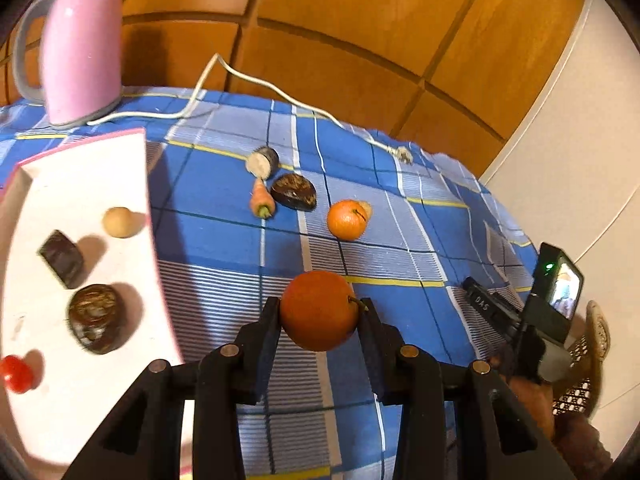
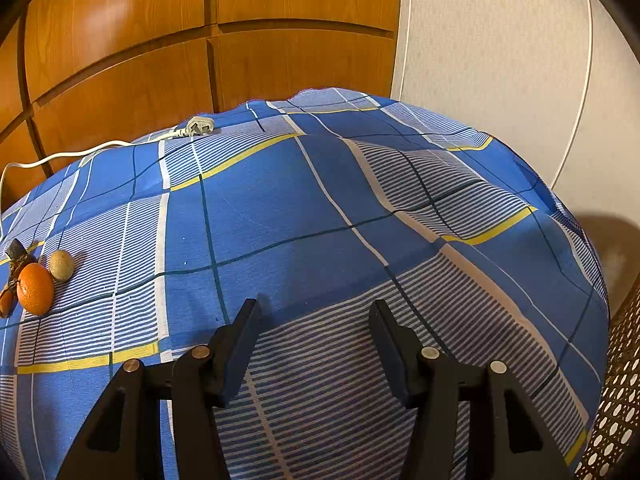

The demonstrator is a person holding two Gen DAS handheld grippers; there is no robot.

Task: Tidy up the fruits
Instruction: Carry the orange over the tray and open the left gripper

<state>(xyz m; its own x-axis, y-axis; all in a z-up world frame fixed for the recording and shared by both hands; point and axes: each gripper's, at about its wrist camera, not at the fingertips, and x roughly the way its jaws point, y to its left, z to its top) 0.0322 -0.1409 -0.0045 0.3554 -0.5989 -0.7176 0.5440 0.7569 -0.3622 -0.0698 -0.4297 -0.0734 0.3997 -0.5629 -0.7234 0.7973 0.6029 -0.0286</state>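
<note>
Pinching an orange-red round fruit [image 1: 319, 311] between its two black fingers [image 1: 267, 344], your left gripper [image 1: 320, 320] carries it clear of the blue plaid cloth [image 1: 224, 240]; the jaws are narrowed onto the fruit's sides, a short stem poking toward the right finger.

Left of that gripper: white tray [image 1: 132, 168] with pink edge, holding a pale round fruit [image 1: 118, 222], two dark brown pieces [image 1: 61, 258] [image 1: 94, 318] and a red item [image 1: 16, 374] (cut off at the frame edge).

Ahead of it: a smaller orange [image 1: 347, 219], a carrot piece [image 1: 262, 202], a dark brown lump [image 1: 294, 192], a cut cylinder [image 1: 262, 162].

Far left beyond: pink kettle [image 1: 82, 46], white cord [image 1: 248, 76].

Your right gripper [image 2: 316, 312] hangs spread over bare cloth, holding nothing; the orange sits well to its left.
</note>
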